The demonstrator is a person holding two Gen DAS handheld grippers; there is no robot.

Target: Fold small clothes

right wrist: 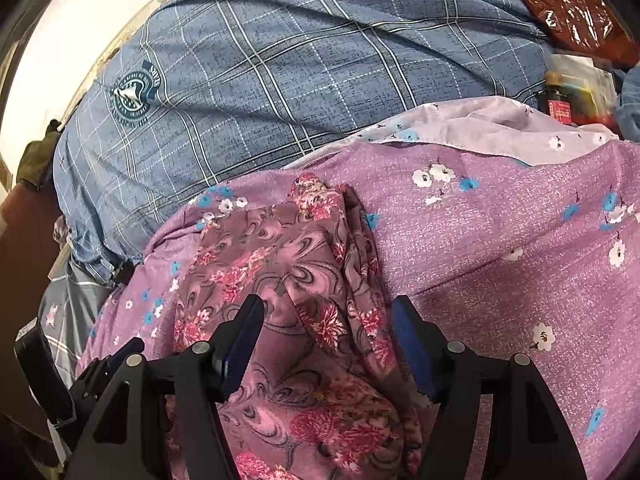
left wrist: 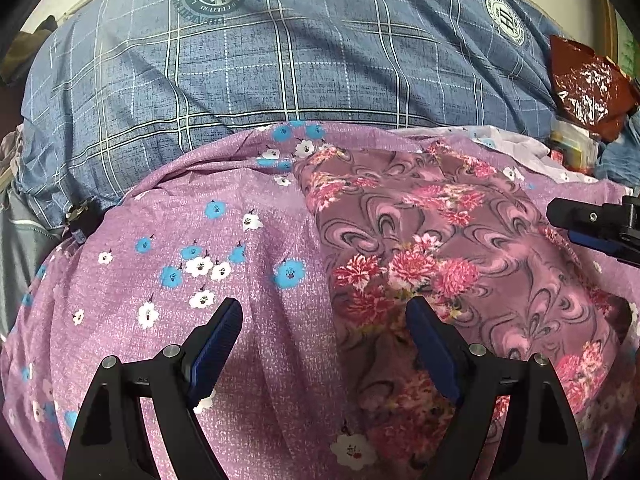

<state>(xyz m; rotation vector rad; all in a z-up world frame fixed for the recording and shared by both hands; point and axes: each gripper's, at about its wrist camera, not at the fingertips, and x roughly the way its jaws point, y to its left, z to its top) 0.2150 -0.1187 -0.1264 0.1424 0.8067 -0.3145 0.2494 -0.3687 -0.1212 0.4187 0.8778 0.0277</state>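
Across the far side, a blue checked quilt (left wrist: pixel 280 60) with round crests, against a pale wall (right wrist: pixel 60 40); nearer, a purple sheet (left wrist: pixel 180 248) dotted with blue and white flowers, plus a crinkled red-brown packet (left wrist: pixel 588 84) and a small dark bottle (right wrist: pixel 558 98) at the right edge. On the purple sheet, the folded mauve garment (right wrist: pixel 280 264) with pink blossoms. Angled down over its left edge, the left gripper (left wrist: pixel 324 320), spread wide with nothing pinched; angled down over its right folded edge, the right gripper (right wrist: pixel 326 320), parted around the cloth, pads not pressing.
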